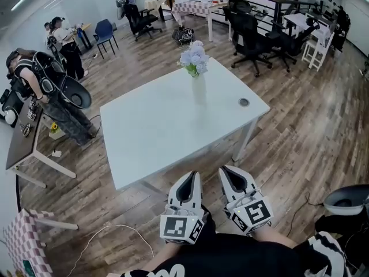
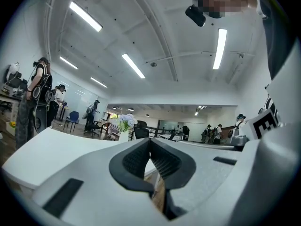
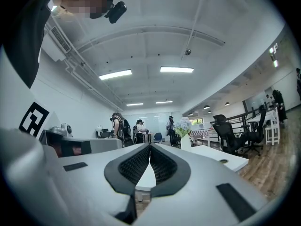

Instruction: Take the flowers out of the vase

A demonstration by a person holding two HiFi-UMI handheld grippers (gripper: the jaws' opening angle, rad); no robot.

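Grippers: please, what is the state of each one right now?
Left gripper: closed, holding nothing.
Right gripper: closed, holding nothing.

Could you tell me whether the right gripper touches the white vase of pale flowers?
Apart: the head view shows the right gripper off the white table, the white vase at its far edge.

Bright ceiling strip lights [image 2: 133,65], fisheye edges
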